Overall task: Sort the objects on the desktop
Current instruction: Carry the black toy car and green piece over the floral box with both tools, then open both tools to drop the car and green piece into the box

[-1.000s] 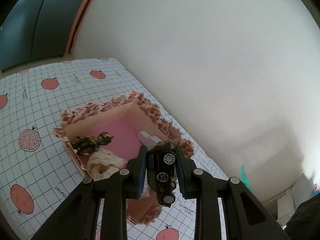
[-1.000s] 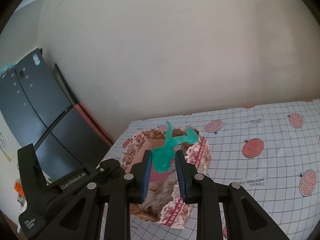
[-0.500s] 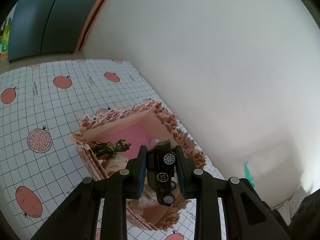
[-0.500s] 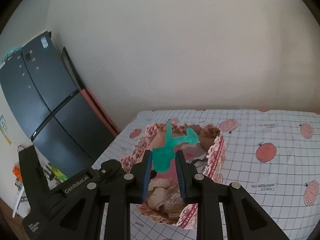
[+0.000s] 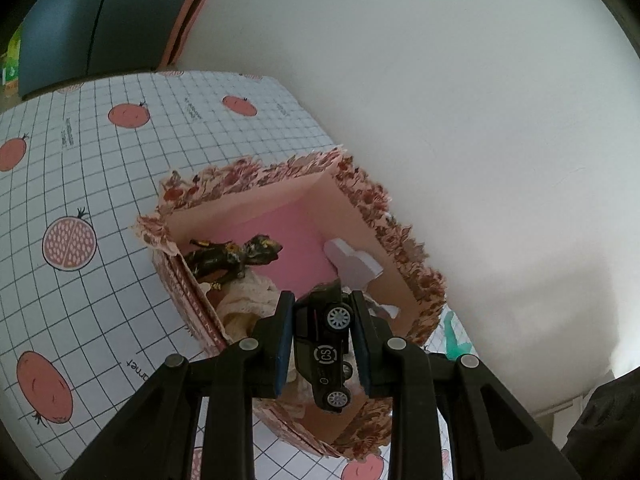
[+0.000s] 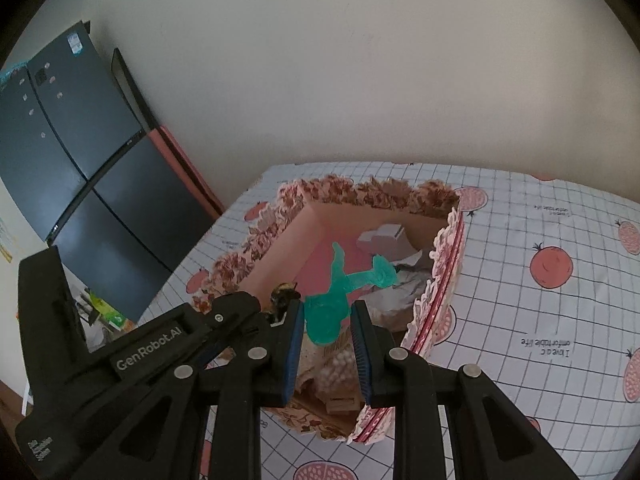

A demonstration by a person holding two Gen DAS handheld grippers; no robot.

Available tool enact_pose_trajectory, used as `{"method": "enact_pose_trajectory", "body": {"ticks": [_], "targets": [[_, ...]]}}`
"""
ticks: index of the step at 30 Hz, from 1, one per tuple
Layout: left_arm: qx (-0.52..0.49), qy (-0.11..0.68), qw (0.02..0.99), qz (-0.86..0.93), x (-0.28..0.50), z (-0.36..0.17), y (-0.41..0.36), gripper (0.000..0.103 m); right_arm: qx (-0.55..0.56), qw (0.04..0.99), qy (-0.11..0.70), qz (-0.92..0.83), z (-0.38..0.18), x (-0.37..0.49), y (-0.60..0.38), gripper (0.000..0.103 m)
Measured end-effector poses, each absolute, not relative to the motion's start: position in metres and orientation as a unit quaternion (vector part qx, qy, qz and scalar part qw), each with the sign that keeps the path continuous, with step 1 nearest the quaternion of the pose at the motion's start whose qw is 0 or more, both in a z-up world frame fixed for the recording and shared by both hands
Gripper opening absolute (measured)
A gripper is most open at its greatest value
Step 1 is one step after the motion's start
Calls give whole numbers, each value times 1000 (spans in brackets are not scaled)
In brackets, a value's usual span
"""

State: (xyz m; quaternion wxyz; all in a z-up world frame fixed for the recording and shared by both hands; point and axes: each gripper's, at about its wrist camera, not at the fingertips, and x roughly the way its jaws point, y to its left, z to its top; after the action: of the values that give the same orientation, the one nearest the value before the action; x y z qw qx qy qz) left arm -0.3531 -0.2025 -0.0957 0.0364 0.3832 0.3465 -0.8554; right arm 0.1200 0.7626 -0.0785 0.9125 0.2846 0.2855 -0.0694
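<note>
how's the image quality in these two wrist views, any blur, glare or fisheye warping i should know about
Left wrist view: sharp on the black toy car in the left gripper; soft daylight, no glare; tablecloth grid lines bow strongly; dark corner vignette.
Right wrist view: the green toy figure in the right gripper is clear; the floral box is evenly lit; the dark fridge leans from distortion.

right claw (image 6: 326, 338) grips green figure (image 6: 340, 300) | above floral box (image 6: 448, 276)

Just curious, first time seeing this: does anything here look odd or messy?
Nothing damaged or spilled. The toy car hangs on its side in the left tool above the floral box; the green figure sticks out of the right tool.
</note>
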Motion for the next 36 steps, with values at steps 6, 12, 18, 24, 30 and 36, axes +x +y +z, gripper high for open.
{"method": "enact_pose_trajectory", "body": {"ticks": [6,12,18,24,30,36], "targets": [[405,351,54,-842,-356,-108,-206,28,281,906,308,-68,-84,126,765,29],[411,357,54,-837,-357,-113,-208,28,295,896,324,-72,-93,130,762,32],[414,364,49,-833,-357,-114,-209,37,304,890,330,-76,-96,132,759,34],[414,368,42,-831,-359,-114,-209,40,310,887,333,-81,-96,130,758,39],[417,364,41,-832,-360,-113,-208,41,309,887,334,-82,-94,130,759,39],[420,362,39,-831,-359,-112,-208,41,308,887,334,-81,-91,129,759,39]]}}
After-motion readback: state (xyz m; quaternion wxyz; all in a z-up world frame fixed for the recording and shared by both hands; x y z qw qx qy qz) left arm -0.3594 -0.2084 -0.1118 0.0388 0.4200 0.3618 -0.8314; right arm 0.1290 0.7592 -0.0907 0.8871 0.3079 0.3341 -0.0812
